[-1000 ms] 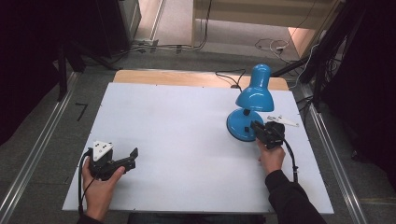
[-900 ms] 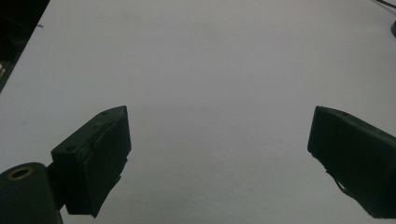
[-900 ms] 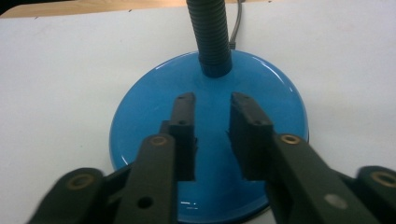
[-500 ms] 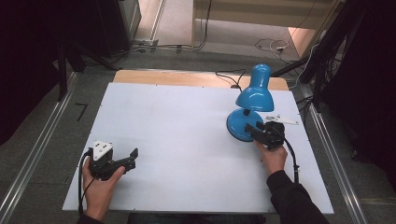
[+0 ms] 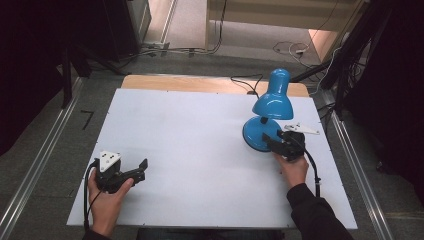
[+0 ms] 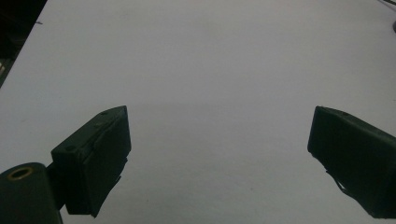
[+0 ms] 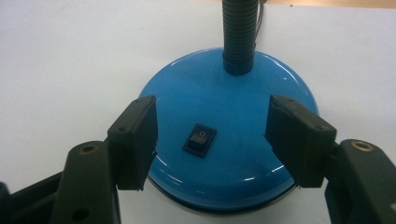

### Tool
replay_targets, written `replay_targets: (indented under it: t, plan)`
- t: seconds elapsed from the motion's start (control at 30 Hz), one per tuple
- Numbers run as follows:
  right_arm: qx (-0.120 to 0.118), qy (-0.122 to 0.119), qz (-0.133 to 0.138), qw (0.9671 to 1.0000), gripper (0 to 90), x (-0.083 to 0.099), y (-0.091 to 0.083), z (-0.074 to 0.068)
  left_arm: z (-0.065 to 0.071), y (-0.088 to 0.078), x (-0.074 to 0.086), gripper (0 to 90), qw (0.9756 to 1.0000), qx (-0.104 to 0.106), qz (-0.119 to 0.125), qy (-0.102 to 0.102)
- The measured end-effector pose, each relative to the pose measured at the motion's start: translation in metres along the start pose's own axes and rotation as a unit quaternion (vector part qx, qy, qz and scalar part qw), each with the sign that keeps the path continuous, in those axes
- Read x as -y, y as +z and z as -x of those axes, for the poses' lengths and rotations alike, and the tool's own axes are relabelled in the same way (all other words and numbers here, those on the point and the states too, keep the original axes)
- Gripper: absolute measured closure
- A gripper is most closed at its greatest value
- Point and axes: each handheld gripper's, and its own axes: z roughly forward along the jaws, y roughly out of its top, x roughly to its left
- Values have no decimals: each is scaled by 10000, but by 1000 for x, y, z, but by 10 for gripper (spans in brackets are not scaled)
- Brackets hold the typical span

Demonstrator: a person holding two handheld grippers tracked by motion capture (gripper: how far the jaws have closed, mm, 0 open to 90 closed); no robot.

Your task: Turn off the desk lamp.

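At about 7 o'clock on the white tabletop (image 5: 200, 150), the left gripper (image 5: 141, 169) is held low with its jaws spread wide; in the left gripper view nothing but bare surface is seen between them. It is well apart from the lamp.

The blue desk lamp (image 5: 267, 117) is stood at about 2 o'clock on the tabletop, its shade tipped toward 12 o'clock. The right gripper (image 7: 212, 140) is set just at the near edge of the lamp base (image 7: 229, 116), far nearer than the left. Its jaws have just been opening and are now spread wide, one at each side of the base, with no pad pressed on it. Straight ahead between them, at 12 o'clock, the small black rocker switch (image 7: 200, 139) is seen, its long axis run roughly away from the jaws. On the switch, faint "O" and "I" marks can be made out; no brand is legible.
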Motion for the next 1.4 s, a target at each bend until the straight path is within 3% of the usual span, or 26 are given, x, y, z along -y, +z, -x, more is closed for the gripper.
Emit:
replay_targets:
  t: [1.4]
  plan:
    - [126, -36, -69, 9999, 248, 4, -20, 13, -2, 0, 0, 68, 10000, 2, -6, -63]
